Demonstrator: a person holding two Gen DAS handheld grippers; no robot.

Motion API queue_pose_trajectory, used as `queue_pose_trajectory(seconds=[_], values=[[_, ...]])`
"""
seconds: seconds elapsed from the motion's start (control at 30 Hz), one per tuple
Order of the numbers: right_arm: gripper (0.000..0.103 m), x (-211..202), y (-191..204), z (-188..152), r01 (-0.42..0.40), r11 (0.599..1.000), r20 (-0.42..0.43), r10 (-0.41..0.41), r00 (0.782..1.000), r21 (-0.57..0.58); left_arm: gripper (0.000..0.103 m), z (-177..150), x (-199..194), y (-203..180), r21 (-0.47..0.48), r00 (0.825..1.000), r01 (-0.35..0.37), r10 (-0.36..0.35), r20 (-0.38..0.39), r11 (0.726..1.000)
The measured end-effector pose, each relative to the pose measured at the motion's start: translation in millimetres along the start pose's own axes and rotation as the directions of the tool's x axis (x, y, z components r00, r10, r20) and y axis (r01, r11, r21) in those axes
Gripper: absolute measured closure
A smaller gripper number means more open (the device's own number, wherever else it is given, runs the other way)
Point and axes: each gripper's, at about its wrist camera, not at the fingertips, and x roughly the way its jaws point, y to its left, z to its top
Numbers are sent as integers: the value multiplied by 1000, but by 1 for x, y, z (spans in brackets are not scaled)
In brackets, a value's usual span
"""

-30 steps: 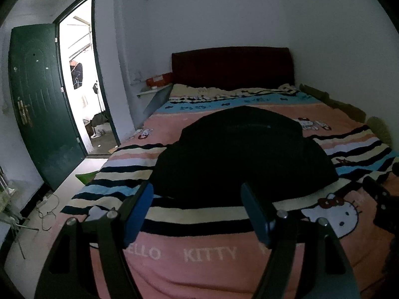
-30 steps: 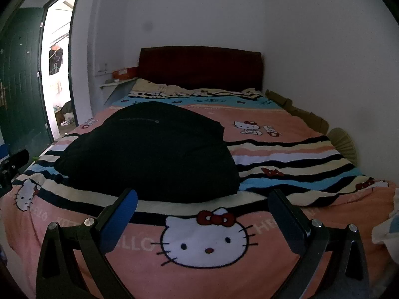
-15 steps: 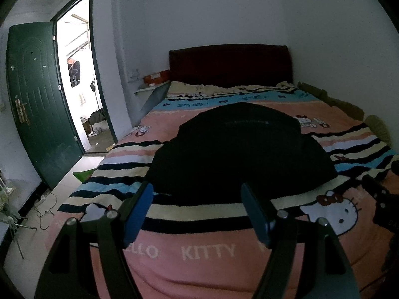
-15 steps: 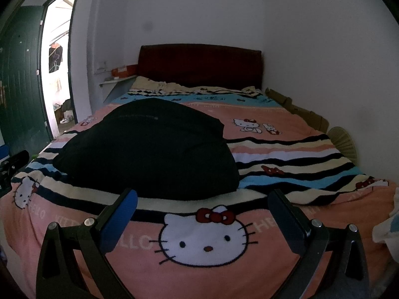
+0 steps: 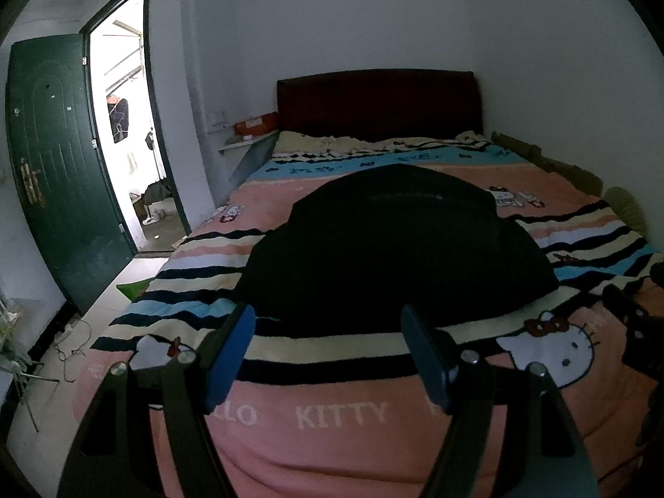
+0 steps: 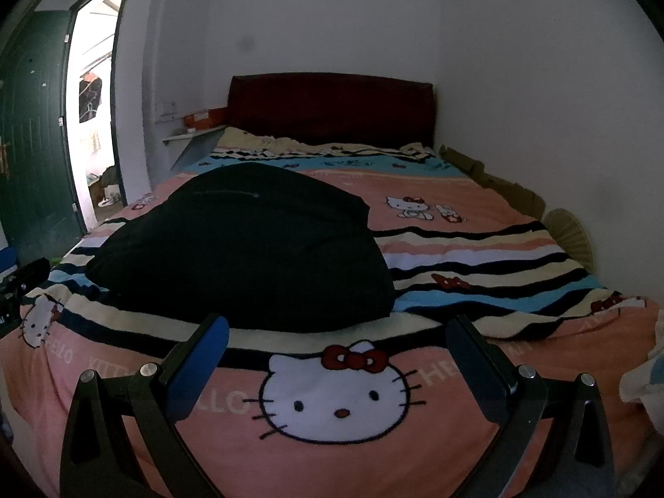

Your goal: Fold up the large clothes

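While both grippers hover short of it | left gripper (image 5: 328,348) released, empty | right gripper (image 6: 338,357) released, empty | black garment (image 6: 249,249) flat mid-bed on striped blanket (image 6: 477,261) | likely soft, light, floppy; grab near hem corners

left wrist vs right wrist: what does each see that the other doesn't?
Left wrist only: floor with cables, full green door, "KITTY" lettering, the open left claw.
Right wrist only: straw fan by the wall, white cloth at bed's edge, the open right claw.
Both: black garment lying ungripped on striped blanket, red headboard.
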Motion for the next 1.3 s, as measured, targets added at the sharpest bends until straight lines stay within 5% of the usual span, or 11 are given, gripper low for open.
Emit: queue_pose_trajectory(seconds=[1.3], values=[[0,-1,-21,-2,19,1000,20,-20,1000,22,32,-10,7,-1,22,999,41,-40,-25,999]])
